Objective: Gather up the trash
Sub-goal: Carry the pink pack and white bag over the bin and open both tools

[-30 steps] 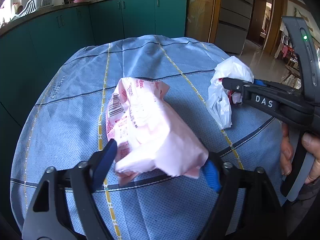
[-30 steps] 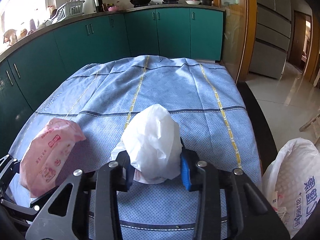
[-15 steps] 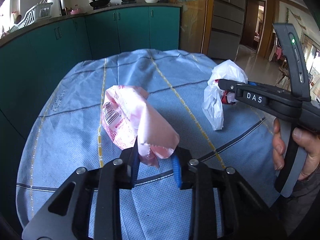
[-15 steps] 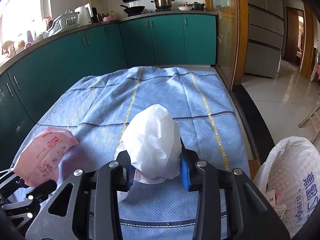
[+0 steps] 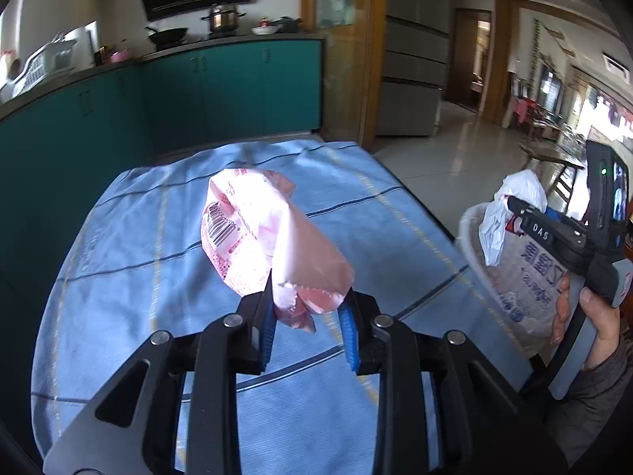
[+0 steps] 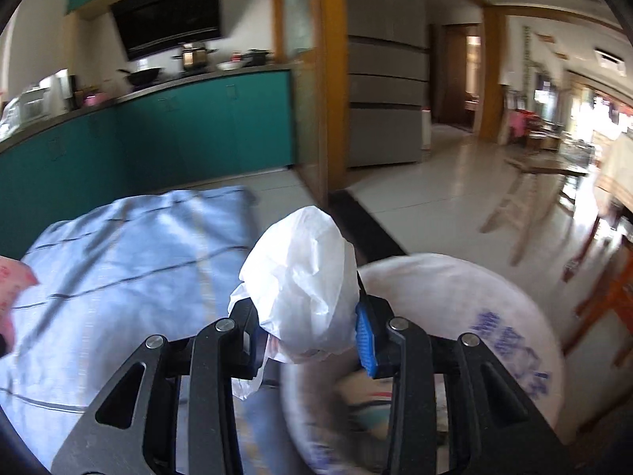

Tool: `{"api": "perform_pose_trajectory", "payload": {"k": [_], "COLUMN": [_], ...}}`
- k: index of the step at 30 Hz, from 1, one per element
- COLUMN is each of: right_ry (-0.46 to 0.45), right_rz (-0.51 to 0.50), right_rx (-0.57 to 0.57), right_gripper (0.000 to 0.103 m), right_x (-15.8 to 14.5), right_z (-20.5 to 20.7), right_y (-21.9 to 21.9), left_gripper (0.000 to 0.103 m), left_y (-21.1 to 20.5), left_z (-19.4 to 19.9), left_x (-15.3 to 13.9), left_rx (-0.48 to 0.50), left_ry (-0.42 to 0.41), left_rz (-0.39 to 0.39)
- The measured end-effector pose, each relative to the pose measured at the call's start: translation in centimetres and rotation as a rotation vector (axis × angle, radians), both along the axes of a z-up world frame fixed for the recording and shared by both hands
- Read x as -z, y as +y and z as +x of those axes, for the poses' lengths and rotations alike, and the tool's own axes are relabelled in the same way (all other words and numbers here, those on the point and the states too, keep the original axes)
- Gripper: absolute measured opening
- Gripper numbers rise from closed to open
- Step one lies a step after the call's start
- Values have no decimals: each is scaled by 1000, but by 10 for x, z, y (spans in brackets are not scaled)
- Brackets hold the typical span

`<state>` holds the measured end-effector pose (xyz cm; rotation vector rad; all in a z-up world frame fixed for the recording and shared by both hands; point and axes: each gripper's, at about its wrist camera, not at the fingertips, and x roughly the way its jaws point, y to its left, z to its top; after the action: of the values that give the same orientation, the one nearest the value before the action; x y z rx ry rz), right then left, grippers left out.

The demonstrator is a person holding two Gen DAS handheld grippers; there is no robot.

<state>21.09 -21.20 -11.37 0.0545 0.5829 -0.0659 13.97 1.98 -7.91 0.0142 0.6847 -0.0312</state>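
My left gripper (image 5: 308,326) is shut on the crimped end of a pink wrapper (image 5: 261,237) with a barcode, held up off the blue tablecloth (image 5: 118,277). In the same view my right gripper (image 5: 510,206) shows at the right edge, in a person's hand (image 5: 593,316). Up close, the right gripper (image 6: 308,336) is shut on a crumpled white plastic bag (image 6: 304,269), which hangs over the open mouth of a large white trash bag (image 6: 474,316) with blue print. That trash bag (image 5: 526,289) stands beside the table's right edge. A corner of the pink wrapper (image 6: 12,281) shows at far left.
Teal kitchen cabinets (image 5: 221,91) run behind the table, with pots on the stove. To the right lie a tiled floor (image 6: 455,198), a grey fridge (image 5: 411,79) and a doorway. Wooden furniture (image 6: 601,297) stands close to the trash bag.
The left gripper shut on the pink wrapper's end and lifted it off the cloth. The right gripper swung right with the white bag, from over the table to above the trash bag.
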Motion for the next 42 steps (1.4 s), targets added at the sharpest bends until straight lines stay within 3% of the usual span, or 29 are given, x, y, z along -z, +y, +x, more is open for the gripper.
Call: {"api": "perform_pose_trajectory", "payload": {"k": [5,12,14,17,19,22,25,29,32,38,42], "right_ry": [39,32,86,294,335,275,187,50,-13,-44,-100], "right_rz": [37,109,103,112,166,215,289,376,413,407,360], "right_rx": [133,217,225,243,253,301,354,479,540,529,458], "right_gripper": [37,38,39,39,42,67,68,75,77,79,83], "right_x": [14,20,27,56,63,55,45,32,26,23,16], "right_z": [-7,-20,-13,4,7,0,-12,-32,-41,-43,-46], "right_y": [-55,-97,-102,-109,-118,-131,-146,-169,-180,-179,-165], "left_gripper": [29,29,29,29,29,29,32,67,79,97,100], "left_y": [-57,-125,-142,-162,-173,-191,-211,-229,-225,-191,-156], "left_z": [6,17,24,40,49,64,77,83,79,53,29], "left_x": [-10,-10,-5,9,20,32,41,46,42,23,6], "left_rx": [126,269,312,362,386,417,451,498,482,351,241], "left_ry": [-26,-33,-25,39,63,93,109,96,66,-16,-63], "left_rz": [14,37,34,-7,-22,-36,-45,-78,-74,-18,20]}}
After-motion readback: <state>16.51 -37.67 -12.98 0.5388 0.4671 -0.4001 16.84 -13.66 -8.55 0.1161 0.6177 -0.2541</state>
